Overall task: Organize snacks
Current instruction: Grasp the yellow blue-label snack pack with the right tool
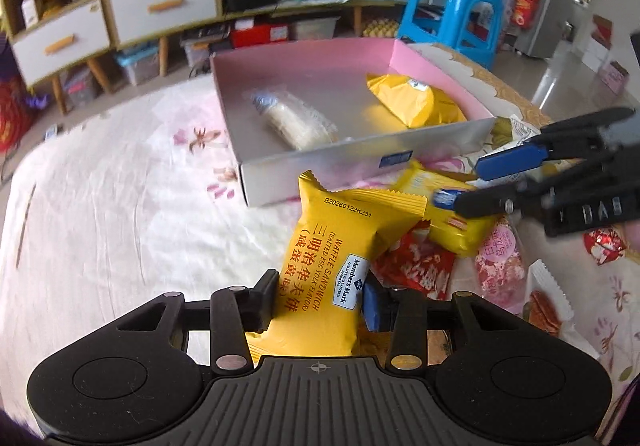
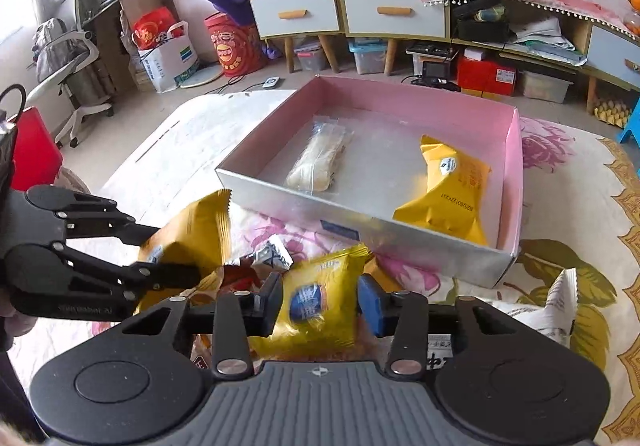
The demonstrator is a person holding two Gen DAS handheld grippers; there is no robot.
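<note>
My left gripper [image 1: 320,304] is shut on a yellow waffle-sandwich packet [image 1: 332,230], its pads pressing both sides; the packet stands tilted just above the pile. In the right wrist view this gripper [image 2: 176,252] and its packet [image 2: 196,230] are at the left. The right gripper [image 2: 320,304] is shut on a second yellow packet with a blue label [image 2: 320,286], seen also in the left wrist view as right gripper [image 1: 470,186] and packet [image 1: 460,238]. Just beyond lies the pink-lined box [image 1: 360,166] [image 2: 360,222], holding a clear-wrapped pale snack [image 2: 316,162] and a yellow packet [image 2: 448,186].
Loose snacks lie on the floral cloth near the box: a red wrapper [image 1: 416,266], a pink packet [image 1: 500,262], a white packet [image 2: 560,306]. A blue stool [image 1: 452,6] and low cabinets [image 2: 392,10] stand behind the table.
</note>
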